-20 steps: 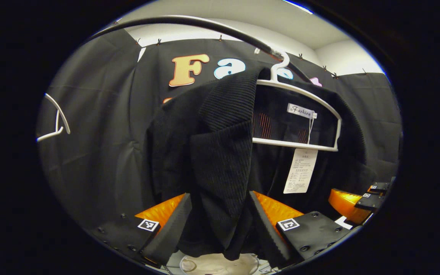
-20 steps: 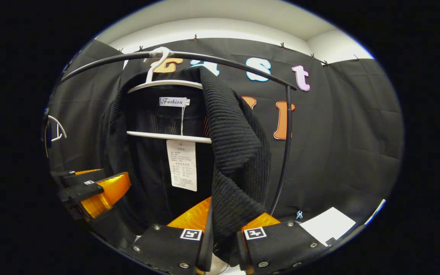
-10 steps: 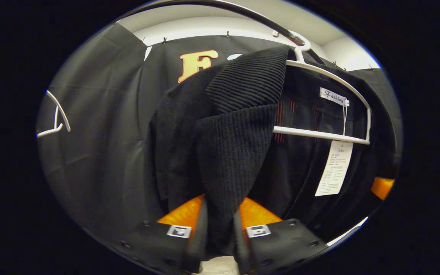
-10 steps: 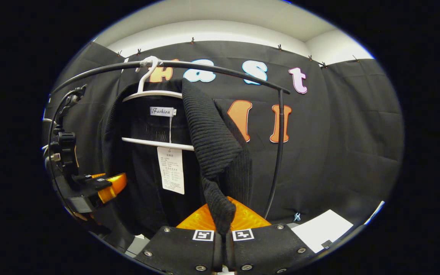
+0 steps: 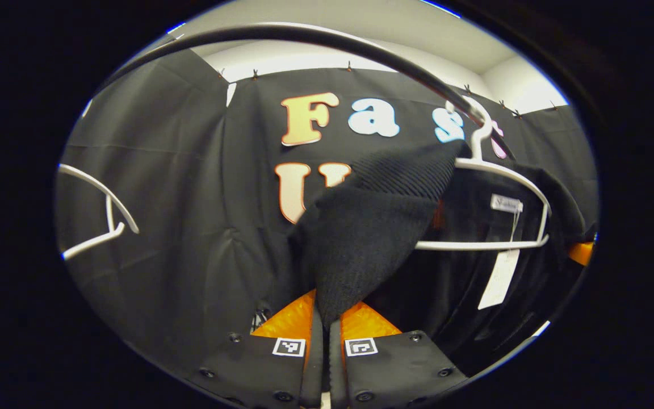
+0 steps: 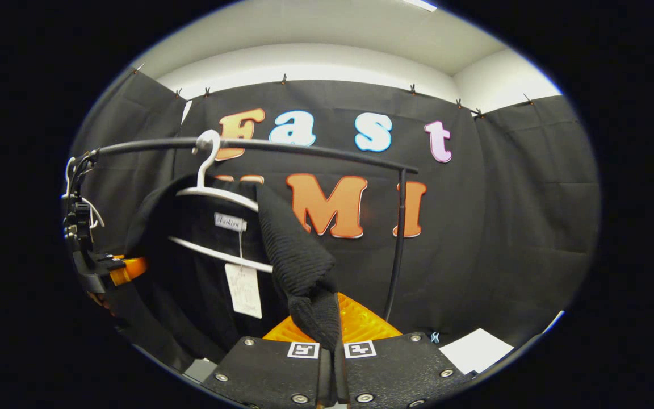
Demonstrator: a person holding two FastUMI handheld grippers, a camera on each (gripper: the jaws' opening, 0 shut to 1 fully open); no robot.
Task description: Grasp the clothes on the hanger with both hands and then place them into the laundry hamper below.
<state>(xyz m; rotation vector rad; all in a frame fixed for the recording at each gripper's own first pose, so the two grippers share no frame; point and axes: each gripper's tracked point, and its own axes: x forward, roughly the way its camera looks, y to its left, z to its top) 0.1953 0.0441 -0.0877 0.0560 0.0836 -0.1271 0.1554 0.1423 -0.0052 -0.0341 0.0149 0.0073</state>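
Black cloth all round as booth wall, white ceiling above. Black rail curving across, with upright post at one end. White hanger hooked on rail, tilted, carrying black knit garment with white tag dangling inside the collar. 2nd white hanger, bare, off to the side in left gripper view.

Left tongs drawn together, clamped on a fold of garment's ribbed front edge; cloth stretched from hanger down toward the orange fingers. Same tongs seen in right gripper view at far edge, beside garment's other side.

Right tongs likewise closed, pinching a bunched end of the garment, fabric pulled down and away from hanger. Garment on hanger, held at both front edges. White sheet lying low near wall in right gripper view.
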